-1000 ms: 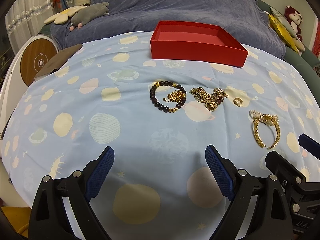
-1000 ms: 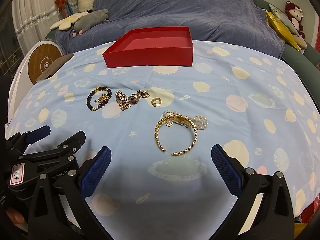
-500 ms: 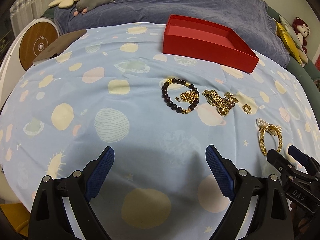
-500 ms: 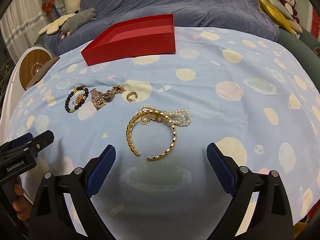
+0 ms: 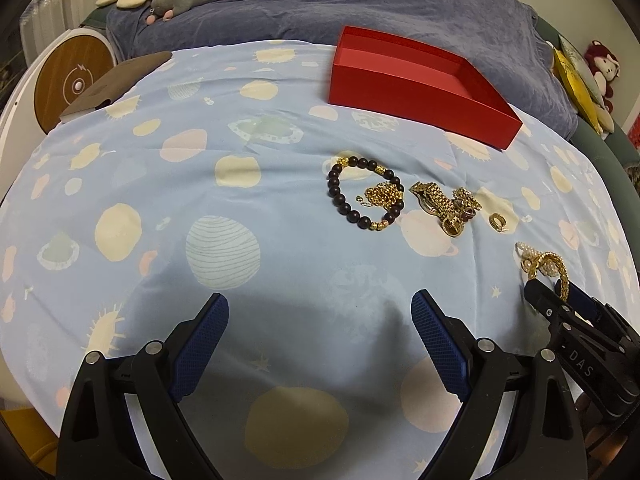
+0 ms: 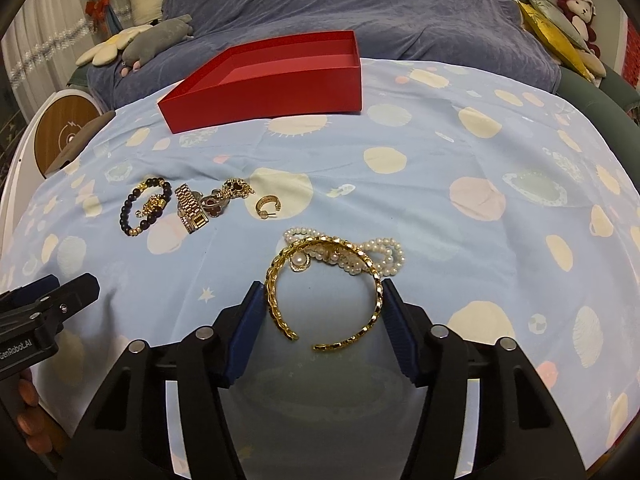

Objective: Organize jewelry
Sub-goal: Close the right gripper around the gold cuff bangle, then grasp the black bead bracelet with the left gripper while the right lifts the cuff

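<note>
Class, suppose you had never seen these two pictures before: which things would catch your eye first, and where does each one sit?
The open gold cuff bangle stands out first, lying on the planet-print sheet between the right gripper's blue fingers, which have just been closing and touch its sides. Behind it, at the sheet's far edge, sits an empty red box. Left of the bangle lies a small row of beaded and gold pieces.

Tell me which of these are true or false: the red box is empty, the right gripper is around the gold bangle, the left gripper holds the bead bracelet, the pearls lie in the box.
1. The red box is empty: true.
2. The right gripper has the gold bangle between its fingers: true; its jaws have just been closing.
3. The left gripper holds the bead bracelet: false; it is open above bare cloth.
4. The pearls lie in the box: false; they lie on the cloth, under the bangle.
</note>
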